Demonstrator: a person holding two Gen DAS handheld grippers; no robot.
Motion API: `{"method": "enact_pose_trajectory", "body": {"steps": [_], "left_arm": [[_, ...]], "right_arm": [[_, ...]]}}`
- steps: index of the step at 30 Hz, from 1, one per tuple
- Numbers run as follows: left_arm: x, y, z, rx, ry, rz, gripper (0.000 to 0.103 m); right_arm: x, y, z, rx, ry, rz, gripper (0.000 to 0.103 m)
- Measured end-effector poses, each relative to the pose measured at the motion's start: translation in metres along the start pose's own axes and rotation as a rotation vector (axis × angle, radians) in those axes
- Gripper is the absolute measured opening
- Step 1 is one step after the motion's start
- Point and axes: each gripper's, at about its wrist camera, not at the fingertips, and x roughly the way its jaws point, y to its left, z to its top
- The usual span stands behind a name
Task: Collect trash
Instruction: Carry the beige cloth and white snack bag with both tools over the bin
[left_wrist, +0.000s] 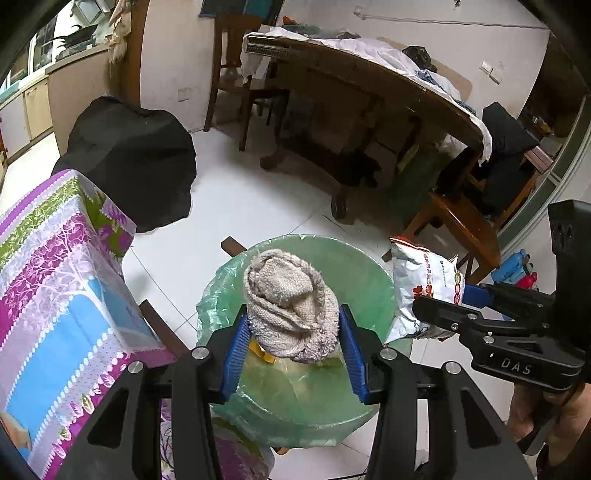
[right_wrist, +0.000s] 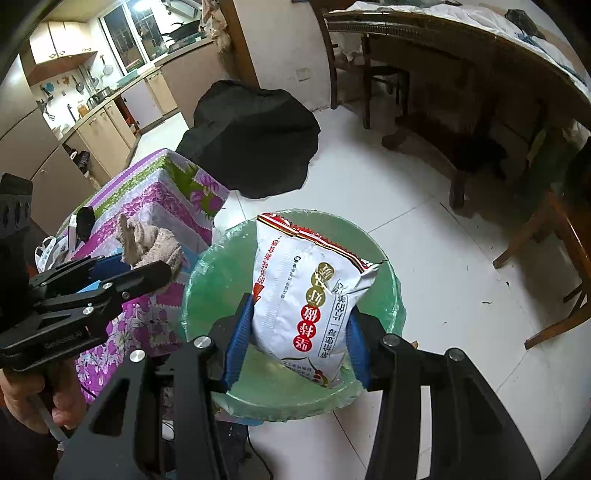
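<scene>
A round bin lined with a green plastic bag (left_wrist: 362, 266) (right_wrist: 384, 291) stands on the white floor below both grippers. My left gripper (left_wrist: 293, 332) is shut on a balled beige knitted cloth (left_wrist: 291, 302), held over the bin's mouth. In the right wrist view that gripper (right_wrist: 147, 266) shows at the left with the cloth (right_wrist: 155, 247) in it. My right gripper (right_wrist: 301, 326) is shut on a white snack bag with red print (right_wrist: 310, 291), also above the bin. The same snack bag (left_wrist: 424, 288) and right gripper (left_wrist: 436, 306) appear at the right of the left wrist view.
A small table under a purple, green and blue floral cloth (left_wrist: 62, 280) (right_wrist: 159, 199) stands just left of the bin. Beyond it lies a black bundle (left_wrist: 133, 158) (right_wrist: 255, 144). A big wooden table (left_wrist: 369, 85) and wooden chairs (left_wrist: 461, 225) fill the back and right.
</scene>
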Motion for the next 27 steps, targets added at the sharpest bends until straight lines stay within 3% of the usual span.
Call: {"method": "enact_pose_trajectory", "body": {"steps": [27], "left_arm": [[0.017, 0.002, 0.001, -0.015, 0.017, 0.016, 0.05]], "right_arm": [[0.005, -0.011, -0.004, 0.015, 0.01, 0.015, 0.046]]}}
